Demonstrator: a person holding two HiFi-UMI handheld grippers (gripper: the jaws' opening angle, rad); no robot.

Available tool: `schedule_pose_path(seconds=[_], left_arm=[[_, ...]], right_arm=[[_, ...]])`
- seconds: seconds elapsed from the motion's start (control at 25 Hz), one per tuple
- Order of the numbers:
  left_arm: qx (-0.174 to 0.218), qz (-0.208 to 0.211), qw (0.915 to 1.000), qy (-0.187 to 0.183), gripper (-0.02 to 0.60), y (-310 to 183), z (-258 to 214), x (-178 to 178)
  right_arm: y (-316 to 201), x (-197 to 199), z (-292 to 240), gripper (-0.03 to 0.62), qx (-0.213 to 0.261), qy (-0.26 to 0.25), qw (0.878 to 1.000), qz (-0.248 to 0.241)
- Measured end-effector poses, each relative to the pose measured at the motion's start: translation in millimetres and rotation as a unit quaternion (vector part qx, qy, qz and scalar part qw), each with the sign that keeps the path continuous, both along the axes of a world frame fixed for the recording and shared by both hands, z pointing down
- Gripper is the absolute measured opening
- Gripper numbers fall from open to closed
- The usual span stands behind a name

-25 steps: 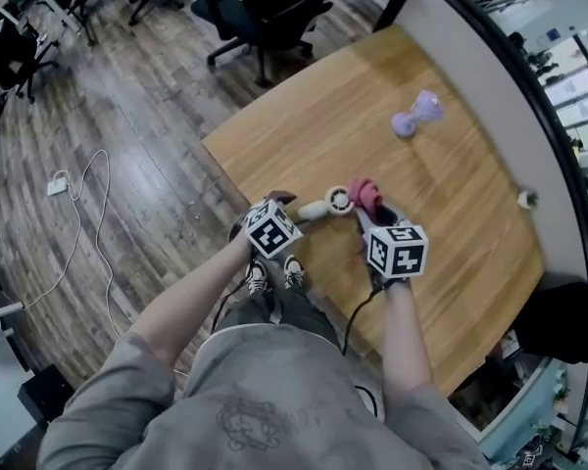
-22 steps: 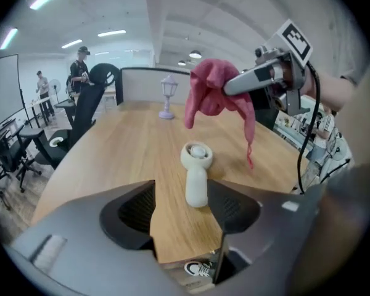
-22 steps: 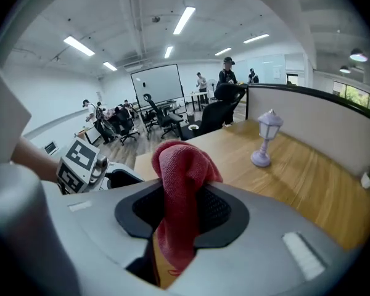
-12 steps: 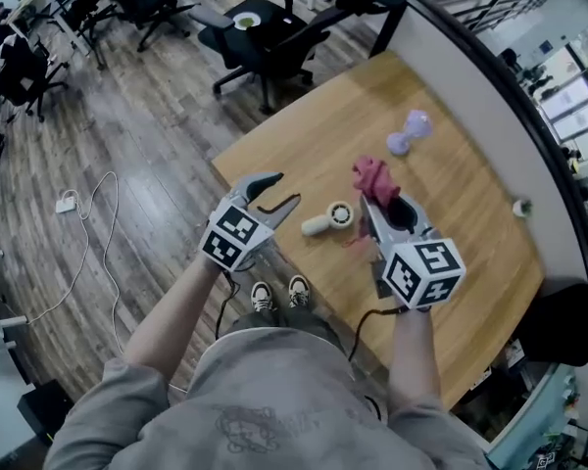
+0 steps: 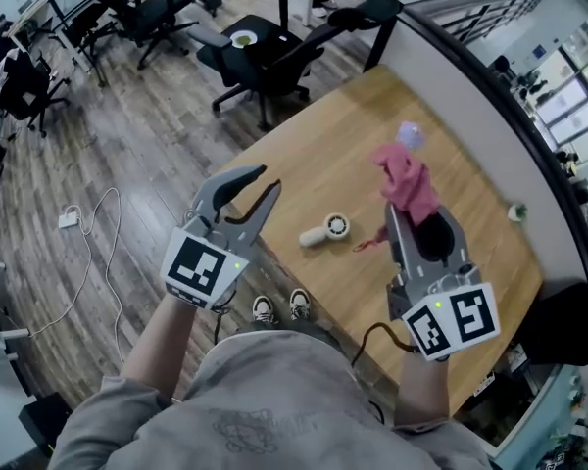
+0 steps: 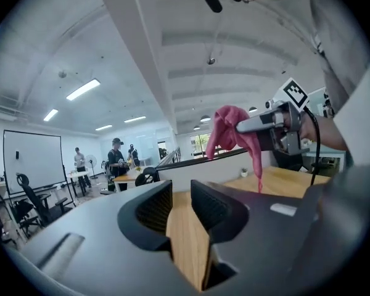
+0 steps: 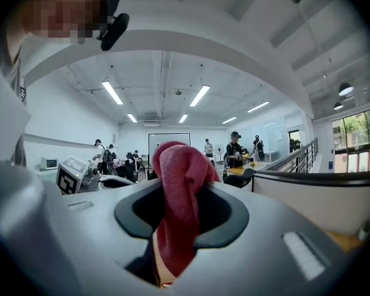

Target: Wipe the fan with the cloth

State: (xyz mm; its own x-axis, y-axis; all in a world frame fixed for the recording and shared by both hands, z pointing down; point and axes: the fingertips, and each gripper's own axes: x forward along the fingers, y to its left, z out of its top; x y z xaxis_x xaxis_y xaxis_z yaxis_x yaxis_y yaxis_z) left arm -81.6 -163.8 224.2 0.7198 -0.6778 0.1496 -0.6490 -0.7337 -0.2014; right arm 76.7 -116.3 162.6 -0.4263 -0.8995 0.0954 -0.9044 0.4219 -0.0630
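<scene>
The small white hand-held fan [image 5: 325, 230] lies on the wooden table [image 5: 353, 135], with neither gripper touching it. My right gripper [image 5: 416, 219] is raised high above the table, shut on the pink cloth [image 5: 406, 182]. In the right gripper view the cloth [image 7: 180, 184] bulges out between the jaws and hangs below them. My left gripper [image 5: 266, 179] is lifted at the left of the fan, above the table's near edge. Its jaws have just been closing to a narrow gap, and in the left gripper view the left gripper [image 6: 180, 197] has nothing between them. That view also shows the cloth [image 6: 229, 131].
A lilac dumbbell [image 5: 409, 132] lies far on the table, partly behind the cloth. A small potted plant [image 5: 517, 211] sits by the partition wall. Black office chairs [image 5: 265, 37] stand beyond the table. A cable [image 5: 90, 225] trails on the wooden floor at left.
Both grippers have risen from table level toward the camera. The right one carried the cloth up off the table. The left one left the fan's side and its jaws narrowed.
</scene>
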Motion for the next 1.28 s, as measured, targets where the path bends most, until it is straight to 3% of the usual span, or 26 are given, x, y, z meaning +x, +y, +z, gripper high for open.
schedule_pose_path(seconds=[0.24, 0.48, 0.72, 0.96, 1.28], left_arm=[[-0.017, -0.012, 0.9985, 0.050, 0.064, 18, -31, -9], [0.008, -0.014, 0.9994, 0.030, 0.014, 37, -42, -19], [-0.016, -0.018, 0.9995, 0.022, 0.003, 41, -21, -19], [-0.029, -0.022, 0.9985, 0.040, 0.003, 43, -16, -16], [-0.032, -0.025, 0.9985, 0.037, 0.002, 45, -17, -14]], right_arm=[[26, 8, -20, 0.126, 0.028, 0.025, 0.999, 0.015], [43, 7, -11, 0.126, 0.011, 0.044, 0.999, 0.016], [51, 0, 14, 0.126, -0.029, 0.039, 0.999, 0.006], [48, 4, 16, 0.126, -0.025, 0.044, 0.999, 0.009], [50, 2, 22, 0.126, -0.029, 0.055, 0.998, 0.002]])
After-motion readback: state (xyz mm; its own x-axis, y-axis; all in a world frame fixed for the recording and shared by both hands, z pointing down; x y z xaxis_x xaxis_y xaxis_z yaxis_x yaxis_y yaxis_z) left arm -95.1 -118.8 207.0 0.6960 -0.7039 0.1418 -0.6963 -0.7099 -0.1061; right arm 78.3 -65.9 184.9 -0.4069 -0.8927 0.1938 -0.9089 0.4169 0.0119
